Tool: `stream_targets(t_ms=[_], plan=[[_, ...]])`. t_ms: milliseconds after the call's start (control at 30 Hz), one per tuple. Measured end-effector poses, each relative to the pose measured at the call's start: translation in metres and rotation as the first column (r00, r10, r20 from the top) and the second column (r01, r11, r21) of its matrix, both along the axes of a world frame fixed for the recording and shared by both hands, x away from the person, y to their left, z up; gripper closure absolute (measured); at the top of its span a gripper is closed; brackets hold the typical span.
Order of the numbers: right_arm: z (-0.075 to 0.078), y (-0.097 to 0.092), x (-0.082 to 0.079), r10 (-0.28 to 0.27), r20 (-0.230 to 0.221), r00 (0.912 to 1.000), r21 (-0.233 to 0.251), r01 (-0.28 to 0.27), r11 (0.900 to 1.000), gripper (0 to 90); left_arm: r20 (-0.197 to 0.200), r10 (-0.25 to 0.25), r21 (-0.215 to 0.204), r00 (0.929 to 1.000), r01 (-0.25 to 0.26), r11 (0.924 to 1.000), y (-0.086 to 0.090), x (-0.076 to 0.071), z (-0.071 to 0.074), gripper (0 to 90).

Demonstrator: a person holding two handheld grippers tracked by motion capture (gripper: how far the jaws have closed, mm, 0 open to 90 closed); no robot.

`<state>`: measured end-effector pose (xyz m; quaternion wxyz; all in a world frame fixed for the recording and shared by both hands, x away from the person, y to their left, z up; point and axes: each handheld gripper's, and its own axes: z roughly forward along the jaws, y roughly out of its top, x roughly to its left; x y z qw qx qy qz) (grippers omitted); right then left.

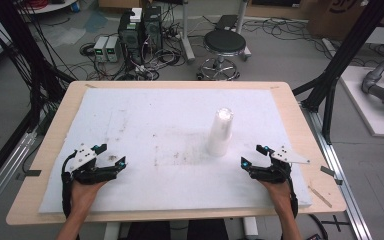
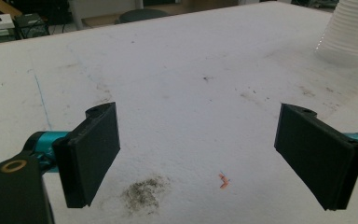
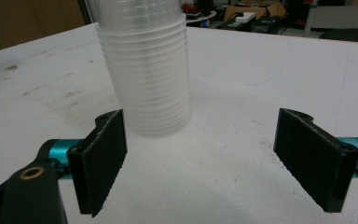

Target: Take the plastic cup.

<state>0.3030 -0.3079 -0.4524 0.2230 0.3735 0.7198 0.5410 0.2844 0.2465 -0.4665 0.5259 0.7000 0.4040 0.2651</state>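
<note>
A tall stack of clear plastic cups (image 1: 220, 132) stands upside down on the white foam mat (image 1: 170, 120), right of centre. In the right gripper view the stack (image 3: 147, 70) rises just ahead of the jaws, nearer the left one. My right gripper (image 1: 255, 156) rests near the mat's front right, open, with nothing between its jaws (image 3: 200, 161). My left gripper (image 1: 111, 155) sits at the front left, also open and empty (image 2: 198, 156). The stack's base (image 2: 349, 32) shows at the top right corner of the left gripper view.
The mat lies on a wooden table (image 1: 50, 150) and carries grey smudges (image 2: 144, 193) and a tiny orange scrap (image 2: 223, 180). A black stool (image 1: 224, 45), computer boxes (image 1: 140, 30) and cables stand on the floor beyond the table. Metal frame posts (image 1: 330, 95) flank the right side.
</note>
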Motion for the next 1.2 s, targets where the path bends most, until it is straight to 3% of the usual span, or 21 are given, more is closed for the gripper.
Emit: stream_targets(t_ms=[167,467,967,1200], plan=[[0.0,-0.001,-0.001,0.005,0.015,0.9999,0.002,-0.005,1.0,16.8,-0.005,0.002,0.0,1.0,-0.002,1.0,0.0,0.0,0.0,14.0],[0.0,-0.001,0.001,0.012,-0.008,0.9999,0.01,-0.012,0.9999,16.8,0.011,-0.004,0.001,0.9999,0.004,1.0,0.0,-0.001,0.0,14.0],[0.002,-0.002,0.003,0.057,-0.031,0.9979,0.003,-0.056,0.9984,16.7,0.0,-0.008,0.003,1.0,0.008,1.0,-0.001,0.0,0.0,14.0],[0.014,-0.005,0.004,0.077,-0.029,0.9966,0.015,-0.077,0.9969,16.7,-0.011,-0.01,0.005,0.9999,0.01,0.9999,-0.001,0.001,0.0,14.0]])
